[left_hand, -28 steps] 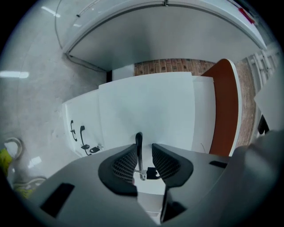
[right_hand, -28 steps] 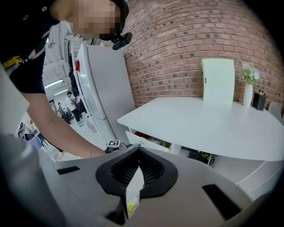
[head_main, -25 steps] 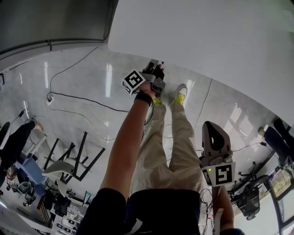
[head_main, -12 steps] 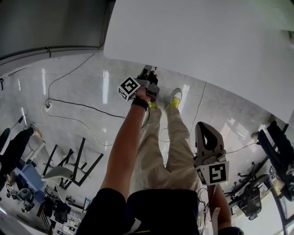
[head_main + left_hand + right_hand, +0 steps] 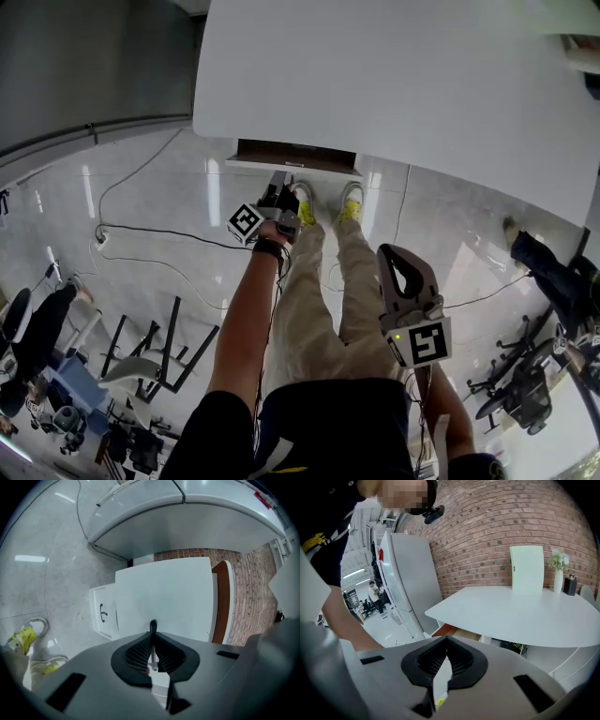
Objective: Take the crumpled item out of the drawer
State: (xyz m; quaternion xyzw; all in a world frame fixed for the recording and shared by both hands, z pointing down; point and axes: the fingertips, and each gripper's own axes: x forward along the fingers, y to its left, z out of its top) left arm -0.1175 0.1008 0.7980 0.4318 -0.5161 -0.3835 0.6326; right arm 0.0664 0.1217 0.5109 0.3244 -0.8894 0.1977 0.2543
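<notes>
A drawer (image 5: pixel 295 153) stands pulled out from under the white table (image 5: pixel 394 84), showing a dark brown inside. No crumpled item shows in it from any view. My left gripper (image 5: pixel 278 185) is at the drawer's white front (image 5: pixel 164 597), shut on its thin metal handle (image 5: pixel 152 644), which runs between the black pads (image 5: pixel 136 654). The drawer's brown edge (image 5: pixel 220 602) shows behind the front. My right gripper (image 5: pixel 398 255) hangs by the person's right side, shut and holding nothing (image 5: pixel 445 641). It faces the open drawer (image 5: pixel 449 631) from a distance.
The person's shoes (image 5: pixel 323 202) stand on the glossy floor just below the drawer. A black cable (image 5: pixel 159 211) crosses the floor at left, near folding stools (image 5: pixel 150 337). A white cabinet (image 5: pixel 105 616), a fridge (image 5: pixel 405 573), a vase (image 5: pixel 558 569) and a white box (image 5: pixel 527 568) are nearby.
The drawer has slid out from under the table edge. My left gripper has drawn back toward the person with the handle in it. The right gripper has stayed put.
</notes>
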